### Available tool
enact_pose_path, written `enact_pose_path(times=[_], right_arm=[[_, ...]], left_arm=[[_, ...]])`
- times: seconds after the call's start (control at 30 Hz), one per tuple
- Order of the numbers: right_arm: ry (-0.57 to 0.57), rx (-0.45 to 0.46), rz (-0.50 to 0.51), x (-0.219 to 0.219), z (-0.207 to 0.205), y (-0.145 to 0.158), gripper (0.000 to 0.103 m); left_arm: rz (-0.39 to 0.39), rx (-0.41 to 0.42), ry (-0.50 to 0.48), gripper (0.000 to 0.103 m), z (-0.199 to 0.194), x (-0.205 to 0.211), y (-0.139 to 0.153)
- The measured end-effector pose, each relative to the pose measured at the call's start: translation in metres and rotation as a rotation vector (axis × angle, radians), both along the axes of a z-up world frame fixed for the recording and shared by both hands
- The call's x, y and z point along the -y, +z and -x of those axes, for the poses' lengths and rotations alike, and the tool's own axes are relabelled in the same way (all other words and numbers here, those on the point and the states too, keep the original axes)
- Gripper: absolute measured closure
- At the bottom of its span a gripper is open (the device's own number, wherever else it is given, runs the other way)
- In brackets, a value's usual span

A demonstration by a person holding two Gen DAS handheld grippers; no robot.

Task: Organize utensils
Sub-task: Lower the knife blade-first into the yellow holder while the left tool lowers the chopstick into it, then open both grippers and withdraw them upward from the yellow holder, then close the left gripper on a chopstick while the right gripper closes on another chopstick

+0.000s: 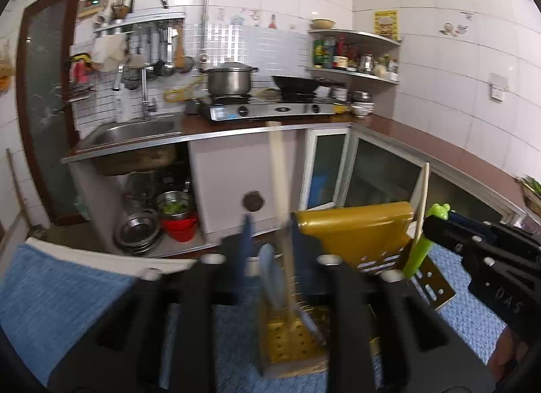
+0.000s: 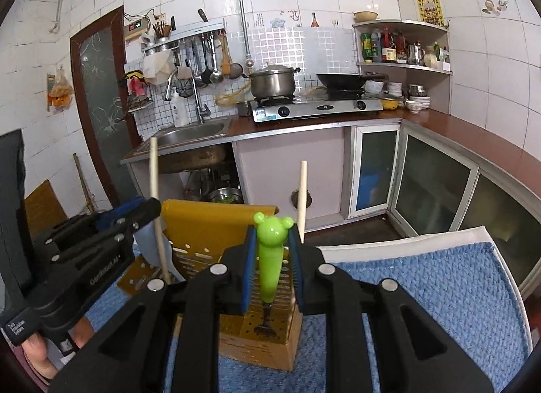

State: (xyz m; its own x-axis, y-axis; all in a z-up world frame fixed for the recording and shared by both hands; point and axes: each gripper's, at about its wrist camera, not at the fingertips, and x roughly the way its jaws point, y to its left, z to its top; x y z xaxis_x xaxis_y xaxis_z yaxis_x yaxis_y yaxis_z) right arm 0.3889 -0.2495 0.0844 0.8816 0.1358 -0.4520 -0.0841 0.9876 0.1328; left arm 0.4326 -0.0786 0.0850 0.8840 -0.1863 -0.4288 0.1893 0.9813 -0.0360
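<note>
Left wrist view: nearest the lens, the left gripper stands with its 2 blue-padded fingers spread on either side of a pale wooden stick, released, neither pad pressing it. A light blue spatula leans beside the stick, both blurred, their lower ends inside the yellow perforated utensil holder. The holder sits on a blue knitted mat. At the right, the right gripper reaches toward a green handle at the holder's far end.

Right wrist view: the right gripper frames a green bear-topped fork, which stands upright with its tines down on the holder's perforated floor; the pads flank the handle with a small gap each side, so unclenched. 2 wooden sticks rise from the holder. The left gripper enters from the left beside 1 of them.
</note>
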Motion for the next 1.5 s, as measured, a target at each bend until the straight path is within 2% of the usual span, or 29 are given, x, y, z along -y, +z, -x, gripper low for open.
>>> enact_pose_path(times=[0.03, 0.07, 0.1, 0.23, 0.27, 0.33, 0.4, 0.5, 0.7, 0.93, 1.17, 1.3, 1.5], right_arm=[[0.002, 0.001, -0.009, 0.001, 0.001, 0.002, 0.069], [-0.004, 0.011, -0.019, 0.004, 0.005, 0.005, 0.060], [-0.016, 0.024, -0.023, 0.006, 0.010, 0.009, 0.050], [-0.047, 0.044, -0.013, 0.011, 0.029, 0.023, 0.050], [-0.059, 0.045, -0.010, 0.012, 0.035, 0.026, 0.049], [-0.083, 0.040, 0.001, 0.015, 0.049, 0.028, 0.041], [-0.105, 0.031, 0.007, 0.017, 0.066, 0.025, 0.038], [-0.120, 0.005, 0.007, 0.017, 0.092, 0.013, 0.033], [-0.141, -0.082, 0.032, 0.008, 0.136, -0.030, 0.030], [-0.163, -0.178, 0.025, 0.008, 0.161, -0.076, 0.029], [-0.176, -0.216, 0.017, 0.010, 0.173, -0.094, 0.028], [-0.164, -0.238, 0.038, 0.003, 0.180, -0.102, 0.025], [-0.163, -0.288, 0.055, -0.005, 0.187, -0.116, 0.026]], left_arm=[[0.007, 0.012, 0.009, 0.045, 0.006, -0.003, 0.003], [0.009, 0.023, 0.018, 0.039, 0.012, -0.006, 0.006], [0.007, 0.029, 0.022, 0.037, 0.017, -0.008, 0.009], [-0.011, 0.022, 0.020, 0.031, 0.039, -0.016, 0.019], [-0.013, 0.022, 0.025, 0.026, 0.047, -0.020, 0.022], [-0.007, 0.014, 0.035, 0.018, 0.063, -0.030, 0.025], [-0.001, 0.007, 0.040, 0.009, 0.079, -0.038, 0.026], [-0.008, -0.008, 0.050, 0.005, 0.108, -0.051, 0.022], [-0.038, -0.078, 0.077, 0.005, 0.159, -0.066, -0.004], [-0.073, -0.177, 0.096, 0.005, 0.186, -0.073, -0.041], [-0.036, -0.282, 0.113, 0.005, 0.197, -0.082, -0.073], [-0.063, -0.318, 0.127, 0.005, 0.206, -0.080, -0.087], [-0.060, -0.376, 0.116, 0.005, 0.209, -0.076, -0.100]])
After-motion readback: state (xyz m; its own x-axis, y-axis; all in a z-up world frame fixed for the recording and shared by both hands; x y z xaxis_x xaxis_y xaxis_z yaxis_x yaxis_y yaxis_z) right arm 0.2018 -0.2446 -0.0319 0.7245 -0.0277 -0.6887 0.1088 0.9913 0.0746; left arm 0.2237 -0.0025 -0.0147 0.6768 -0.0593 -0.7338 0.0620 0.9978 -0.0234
